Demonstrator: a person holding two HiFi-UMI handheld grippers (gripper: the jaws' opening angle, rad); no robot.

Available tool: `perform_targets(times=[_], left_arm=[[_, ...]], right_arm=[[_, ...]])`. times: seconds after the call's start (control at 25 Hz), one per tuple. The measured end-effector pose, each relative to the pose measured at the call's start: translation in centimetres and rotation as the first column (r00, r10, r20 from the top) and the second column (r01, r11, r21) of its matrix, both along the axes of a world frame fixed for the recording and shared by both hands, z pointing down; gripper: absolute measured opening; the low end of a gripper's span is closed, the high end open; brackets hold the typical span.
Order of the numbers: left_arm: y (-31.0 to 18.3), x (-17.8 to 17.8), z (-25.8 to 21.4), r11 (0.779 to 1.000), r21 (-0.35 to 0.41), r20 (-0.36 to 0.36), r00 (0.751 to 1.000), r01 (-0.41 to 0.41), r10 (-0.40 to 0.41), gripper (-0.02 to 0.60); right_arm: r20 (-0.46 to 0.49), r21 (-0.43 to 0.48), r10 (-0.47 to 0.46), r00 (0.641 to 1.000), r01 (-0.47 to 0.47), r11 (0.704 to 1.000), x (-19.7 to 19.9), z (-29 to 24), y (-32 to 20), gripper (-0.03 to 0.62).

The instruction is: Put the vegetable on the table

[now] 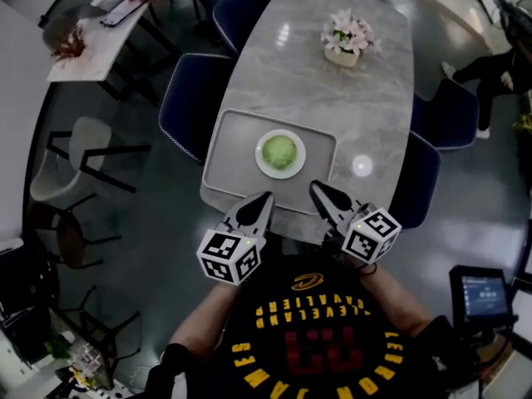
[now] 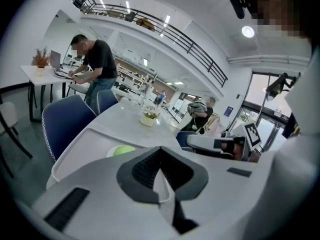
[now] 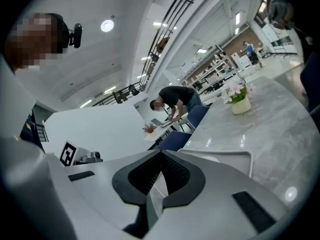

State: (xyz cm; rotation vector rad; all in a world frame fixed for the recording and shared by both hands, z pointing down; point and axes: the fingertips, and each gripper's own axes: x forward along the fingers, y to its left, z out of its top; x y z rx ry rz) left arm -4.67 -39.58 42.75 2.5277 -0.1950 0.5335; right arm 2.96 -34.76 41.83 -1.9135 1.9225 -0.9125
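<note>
A round green vegetable lies on a small white plate, which stands in a grey tray at the near end of the marble table. My left gripper hangs just off the table's near edge, below the tray, shut and holding nothing. My right gripper is beside it at the tray's near right corner, also shut and holding nothing. In the left gripper view the vegetable peeks over the shut gripper. The right gripper view shows the tray rim beyond the shut gripper.
A pot of pink flowers stands at the table's far end. Blue chairs line both long sides. A person bends over a white side table at the far left. A screen sits at my lower right.
</note>
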Motion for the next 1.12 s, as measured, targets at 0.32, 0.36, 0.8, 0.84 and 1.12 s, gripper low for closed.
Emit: perform_targets(times=[0.32, 0.36, 0.8, 0.84, 1.12], left_arm=[[-4.4, 2.3, 2.0, 0.993, -0.056, 0.031, 0.994, -0.106, 0.108, 0.000], [-5.0, 2.5, 2.3, 0.992, -0.061, 0.035, 0.993, -0.110, 0.112, 0.000], [-9.2, 4.8, 7.3, 0.981, -0.176, 0.113, 0.988, -0.082, 0.103, 0.066], [-9.5, 4.7, 8.5, 0.973, -0.226, 0.129, 0.988, -0.051, 0.081, 0.079], [-10.3, 3.6, 15.9, 0.924, -0.382, 0.279, 0.954, 0.010, 0.106, 0.084]], right_arm=[[0.057, -0.048, 0.153, 0.987, -0.151, 0.987, 1.8, 1.6, -2.4, -0.003], [0.060, -0.055, 0.166, 0.984, -0.163, 0.985, 1.8, 1.8, -2.5, -0.003], [0.070, -0.202, 0.235, 0.970, -0.217, 0.955, 4.8, 7.2, -2.1, 0.057], [0.073, -0.218, 0.233, 0.970, -0.212, 0.953, 5.0, 8.0, -2.1, 0.058], [0.216, -0.321, 0.208, 0.954, -0.132, 0.938, 5.4, 14.4, -2.9, 0.058]])
